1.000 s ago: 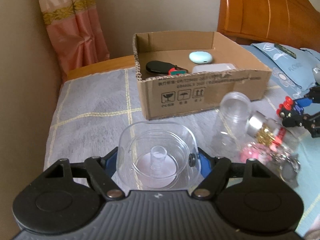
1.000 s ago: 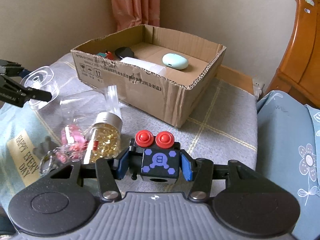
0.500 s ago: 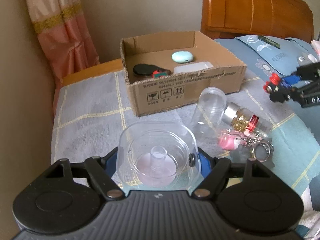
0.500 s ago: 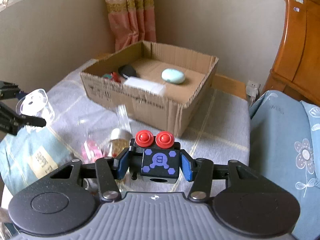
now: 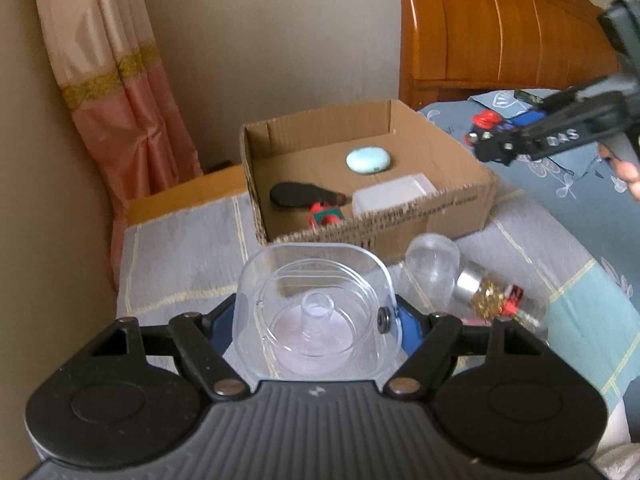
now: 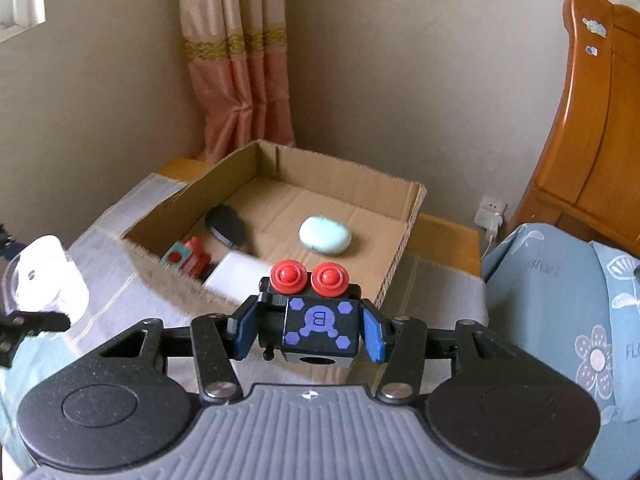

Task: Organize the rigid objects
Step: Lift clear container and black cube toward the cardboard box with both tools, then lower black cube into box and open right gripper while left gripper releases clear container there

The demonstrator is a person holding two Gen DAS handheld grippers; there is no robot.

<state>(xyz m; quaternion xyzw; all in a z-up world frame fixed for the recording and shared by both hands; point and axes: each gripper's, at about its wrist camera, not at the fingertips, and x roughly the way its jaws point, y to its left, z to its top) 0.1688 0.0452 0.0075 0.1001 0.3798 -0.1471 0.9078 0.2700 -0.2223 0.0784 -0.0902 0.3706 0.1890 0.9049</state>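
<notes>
Ahead on the cloth-covered surface (image 5: 188,256), an open cardboard box (image 5: 460,216) holding a mint oval case (image 5: 368,160). Nearer, held above the surface, left gripper (image 5: 316,320) jaws clamped on a clear plastic container (image 5: 316,280); right gripper (image 6: 310,328) jaws clamped on a black toy block (image 6: 320,324) with red knobs.

Blk grippers (image 5: 316,320), blue pads (image 6: 374,330), silver screws.

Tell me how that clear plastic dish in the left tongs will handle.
The clear plastic dish, clamped in the left tongs, keeps its shape, so it is probably stiff. Thin see-through walls suggest it is light. The glossy surface may be slippery, so it could slide between the blue pads if tilted.
</notes>
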